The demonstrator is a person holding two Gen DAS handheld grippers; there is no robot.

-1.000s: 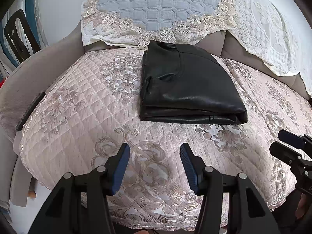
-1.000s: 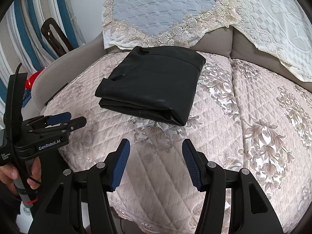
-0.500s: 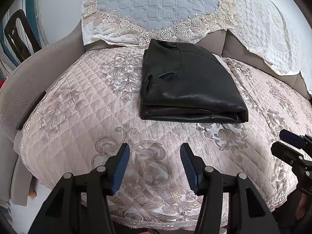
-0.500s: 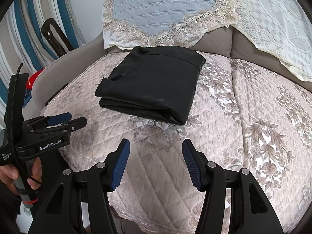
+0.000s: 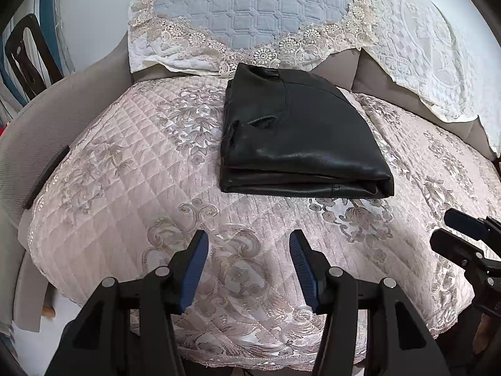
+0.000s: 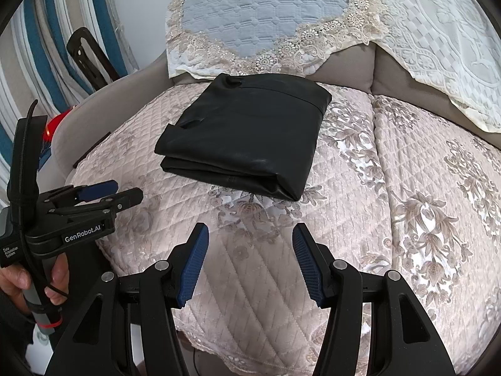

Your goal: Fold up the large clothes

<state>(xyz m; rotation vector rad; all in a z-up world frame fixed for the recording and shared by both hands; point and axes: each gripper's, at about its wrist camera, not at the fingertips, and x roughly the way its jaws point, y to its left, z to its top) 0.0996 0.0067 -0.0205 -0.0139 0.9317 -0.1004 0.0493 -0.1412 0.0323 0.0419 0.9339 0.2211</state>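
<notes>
Left wrist view: a folded black leather garment [image 5: 297,138] lies on a sofa's pink quilted cover [image 5: 125,169], its far edge near the lace-trimmed blue back cushion [image 5: 250,6]. The left gripper [image 5: 249,250] hovers above the seat's front edge, jaws apart and empty. The right gripper [image 6: 250,244], beside it, is likewise spread, holding nothing.

Quilted sofa [image 5: 131,169] — lace throws [image 6: 438,47]
</notes>
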